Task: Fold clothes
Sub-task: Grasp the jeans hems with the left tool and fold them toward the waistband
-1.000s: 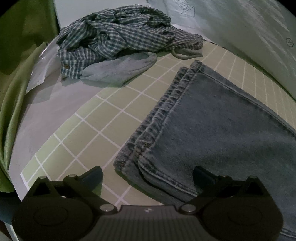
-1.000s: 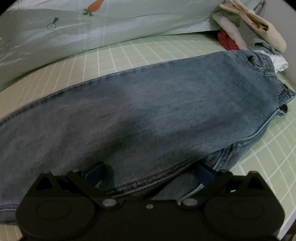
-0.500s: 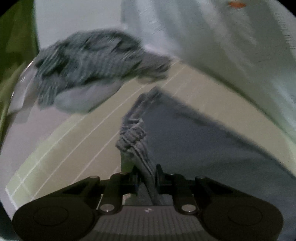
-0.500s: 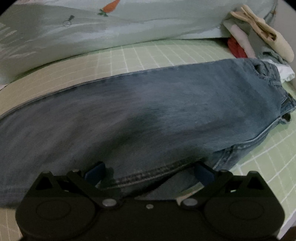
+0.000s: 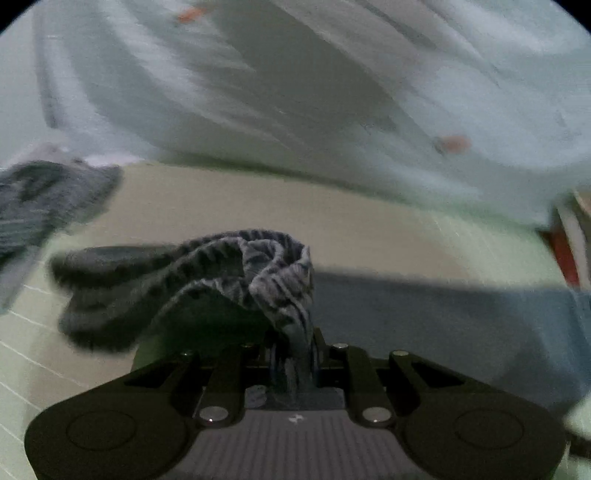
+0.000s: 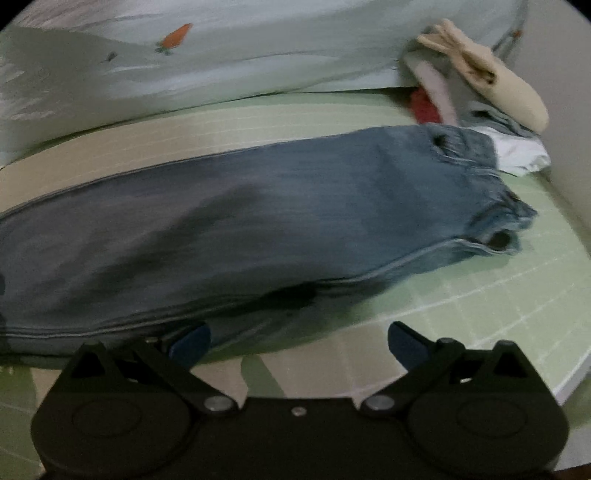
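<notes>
My left gripper [image 5: 295,363] was clamped on the bunched hem of the jeans [image 6: 258,221], lifted off the gridded mat [image 6: 461,314] while the rest lay flat along it. My right gripper [image 6: 299,341] stood wide open, holding nothing, at the jeans' near seam. Through the blur, the fold probably wanted the hem carried level toward the waistband [image 6: 469,166], edges aligned.

No words, brand names or numbers can be read in either view. The pale green printed bedcover [image 6: 258,66] in the upper frame carries only small orange carrot pictures [image 6: 176,35], and the motion blur hides any finer marks.
</notes>
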`<state>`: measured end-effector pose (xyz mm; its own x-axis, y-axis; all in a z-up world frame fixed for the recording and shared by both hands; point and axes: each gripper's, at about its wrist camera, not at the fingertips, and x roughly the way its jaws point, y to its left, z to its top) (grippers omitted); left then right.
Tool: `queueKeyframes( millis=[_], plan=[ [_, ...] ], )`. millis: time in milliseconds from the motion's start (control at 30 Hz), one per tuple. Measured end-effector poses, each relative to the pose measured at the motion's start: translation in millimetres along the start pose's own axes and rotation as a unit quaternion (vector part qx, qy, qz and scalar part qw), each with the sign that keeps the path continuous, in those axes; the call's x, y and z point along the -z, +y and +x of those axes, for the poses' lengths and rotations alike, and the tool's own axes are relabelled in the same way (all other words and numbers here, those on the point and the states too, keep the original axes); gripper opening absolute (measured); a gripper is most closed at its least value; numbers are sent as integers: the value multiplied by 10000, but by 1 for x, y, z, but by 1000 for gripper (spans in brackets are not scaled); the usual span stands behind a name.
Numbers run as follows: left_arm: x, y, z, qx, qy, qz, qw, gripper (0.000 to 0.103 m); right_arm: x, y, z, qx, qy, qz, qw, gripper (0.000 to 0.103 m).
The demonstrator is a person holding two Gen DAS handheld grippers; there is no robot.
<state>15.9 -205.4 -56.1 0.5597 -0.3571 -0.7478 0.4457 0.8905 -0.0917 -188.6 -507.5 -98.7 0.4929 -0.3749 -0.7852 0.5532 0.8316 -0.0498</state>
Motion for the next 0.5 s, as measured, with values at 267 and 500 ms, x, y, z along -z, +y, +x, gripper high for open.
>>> queueKeyframes(
  millis=[267, 500],
  plan=[
    [36, -16, 18, 43, 736, -389, 9965, 48, 1, -40, 9, 4, 129, 107, 9999, 103],
    [23, 11, -16, -44, 102, -839, 9964, 88, 0, -46, 17, -94, 214, 194, 9995, 103]
  ],
)
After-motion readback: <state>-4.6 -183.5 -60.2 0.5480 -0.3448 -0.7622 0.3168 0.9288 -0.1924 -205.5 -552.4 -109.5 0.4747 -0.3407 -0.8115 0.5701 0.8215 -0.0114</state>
